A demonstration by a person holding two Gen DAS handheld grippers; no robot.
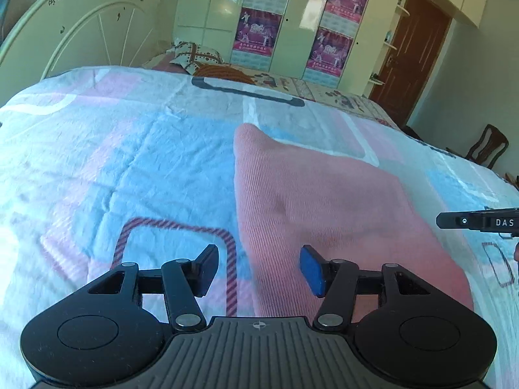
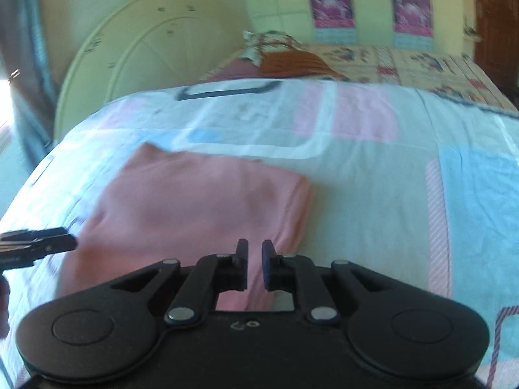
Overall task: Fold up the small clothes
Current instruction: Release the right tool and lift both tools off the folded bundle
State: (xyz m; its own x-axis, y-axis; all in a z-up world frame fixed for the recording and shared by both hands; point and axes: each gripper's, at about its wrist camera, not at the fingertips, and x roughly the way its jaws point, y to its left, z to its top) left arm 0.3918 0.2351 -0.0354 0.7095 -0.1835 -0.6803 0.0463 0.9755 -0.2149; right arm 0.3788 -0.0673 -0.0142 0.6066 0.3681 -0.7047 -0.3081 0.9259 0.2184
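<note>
A pink ribbed garment (image 1: 324, 201) lies folded into a flat block on the pastel patchwork bedspread (image 1: 113, 162). My left gripper (image 1: 259, 269) hovers over the garment's left edge, open, with nothing between its pads. In the right wrist view the same garment (image 2: 194, 201) lies just beyond my right gripper (image 2: 254, 259). That gripper's pads stand almost together with only a thin slit between them, and no cloth is pinched. The side of the right gripper (image 1: 476, 222) shows at the right edge of the left view. The left gripper (image 2: 39, 246) shows at the left edge of the right view.
A cream arched headboard (image 1: 81, 32) stands at the far left. A patterned pillow (image 1: 194, 53) and an orange knitted item (image 1: 223, 73) lie beyond the bedspread. Behind them are a wardrobe with posters (image 1: 259, 16), a brown door (image 1: 412, 58) and a wooden chair (image 1: 489, 144).
</note>
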